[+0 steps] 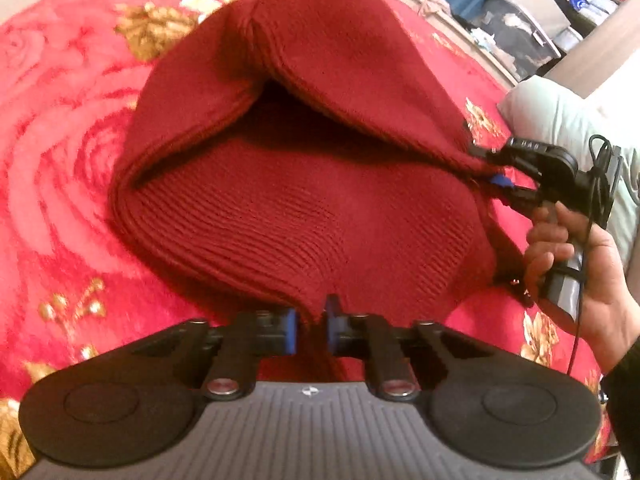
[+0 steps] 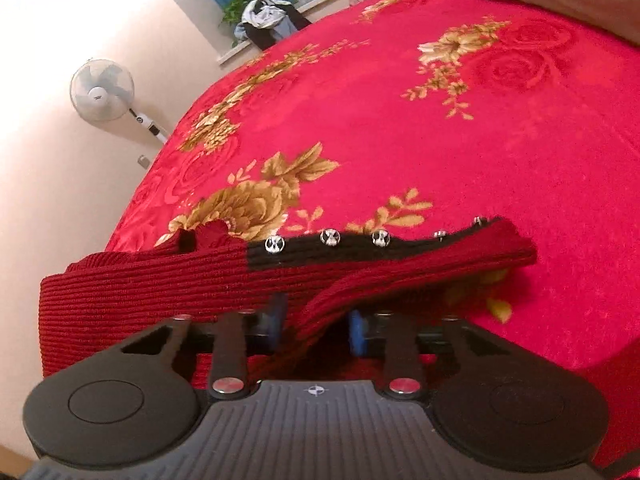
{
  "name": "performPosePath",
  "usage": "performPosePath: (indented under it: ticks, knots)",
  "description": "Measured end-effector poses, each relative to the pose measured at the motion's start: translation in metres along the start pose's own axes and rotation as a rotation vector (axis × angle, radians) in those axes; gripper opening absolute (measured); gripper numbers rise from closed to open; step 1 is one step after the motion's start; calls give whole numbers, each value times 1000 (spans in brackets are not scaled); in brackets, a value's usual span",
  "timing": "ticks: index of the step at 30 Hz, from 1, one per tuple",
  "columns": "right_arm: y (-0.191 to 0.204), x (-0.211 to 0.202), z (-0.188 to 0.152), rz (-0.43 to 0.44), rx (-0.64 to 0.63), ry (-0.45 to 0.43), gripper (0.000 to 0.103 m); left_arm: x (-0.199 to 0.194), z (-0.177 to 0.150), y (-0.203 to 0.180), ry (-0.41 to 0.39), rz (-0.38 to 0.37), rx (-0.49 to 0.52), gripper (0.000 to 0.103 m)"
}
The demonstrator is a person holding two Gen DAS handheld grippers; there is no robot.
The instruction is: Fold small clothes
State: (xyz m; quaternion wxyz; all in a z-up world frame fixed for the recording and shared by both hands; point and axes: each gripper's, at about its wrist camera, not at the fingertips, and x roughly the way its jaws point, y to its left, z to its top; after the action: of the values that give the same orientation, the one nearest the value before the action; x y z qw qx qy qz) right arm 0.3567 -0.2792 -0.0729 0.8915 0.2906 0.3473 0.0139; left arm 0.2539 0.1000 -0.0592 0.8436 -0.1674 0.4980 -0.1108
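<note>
A small dark red knitted sweater is lifted and draped over the red flowered bedspread. My left gripper is shut on the sweater's near edge. My right gripper, held by a hand at the right, is shut on another edge and pulls it up. In the right wrist view the right gripper pinches a fold of the sweater. The sweater's black band with silver studs runs across in front.
The bedspread fills most of the right wrist view. A pale pillow lies at the bed's right. A standing fan and a pile of clothes are beyond the bed. Shelves and boxes stand at the back.
</note>
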Motion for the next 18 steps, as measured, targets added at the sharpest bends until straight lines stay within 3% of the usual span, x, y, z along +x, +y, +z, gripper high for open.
performPosePath:
  ticks: [2,4,6,8,11,13,15,18]
  knots:
    - [10,-9,4,-31,-31,-44,15,-1,-1,-9,-17,22,39,13]
    - [45,-25,10,-58,-92,-126,13,0,-1,-14,-13,33,52,13]
    - [90,-41,13,-1,-156,-173,13,-1,-1,-15,-11,33,48,13]
    - [150,-60,15,215,-226,-171,13,-3,-1,-12,-12,25,32,13]
    - [230,-93,8,631,-348,-82,14,-7,2,-7,-16,10,17,13]
    - [255,-111,3,755,-410,-66,30,-11,-4,1,-14,2,10,13]
    - [253,-119,5,759,-444,-81,69,-13,-3,6,-12,-3,3,13]
    - [213,-107,18,603,-436,-127,74,-20,-4,7,-13,-14,5,13]
